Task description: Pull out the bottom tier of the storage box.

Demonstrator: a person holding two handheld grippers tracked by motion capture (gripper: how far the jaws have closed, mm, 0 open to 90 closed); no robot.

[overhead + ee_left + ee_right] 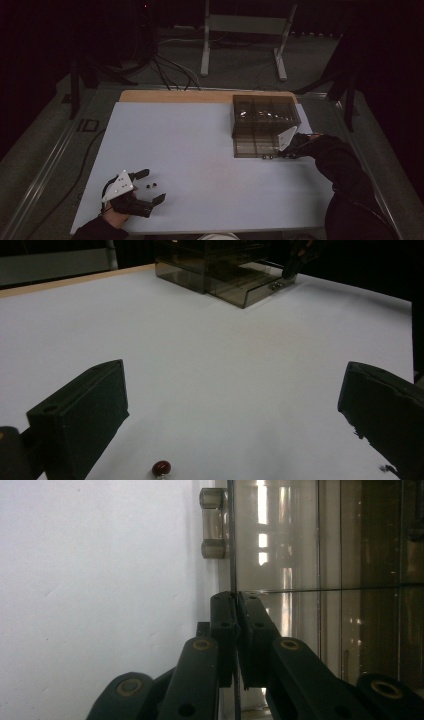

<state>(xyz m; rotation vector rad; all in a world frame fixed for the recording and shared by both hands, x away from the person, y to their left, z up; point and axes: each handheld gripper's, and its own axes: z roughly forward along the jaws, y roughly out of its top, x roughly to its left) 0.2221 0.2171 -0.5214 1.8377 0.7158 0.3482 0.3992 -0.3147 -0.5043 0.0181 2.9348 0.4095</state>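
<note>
Item 1: one drawer box, smoky brown see-through plastic, rectangular, with inner dividers showing as thin lines. It stood at the far right of the bench. One drawer was pulled out toward the person, its front panel a thin clear sheet.

Item 2: one drawer handle, a short translucent bar with two rounded ends, fixed to the front panel of the drawer. In the high view it showed as small dark knobs at the drawer's front edge.

Item 3: two small dark beads, round, lying close together on the bench near the left front. In the left gripper view one bead appeared glossy and dark red.

Item 4: one bench, a flat, matt white sheet over a pale wooden top that showed along the far edge.

Item 5: left gripper, black, matt, blocky pads, with a grey three-cornered plate on top. Its jaws stood wide apart, with the beads lying between them, untouched.

Item 6: right gripper, black, jointed links with brass-coloured pins. Its jaws were pressed together on the thin front panel of the drawer, just beside the handle.
</note>
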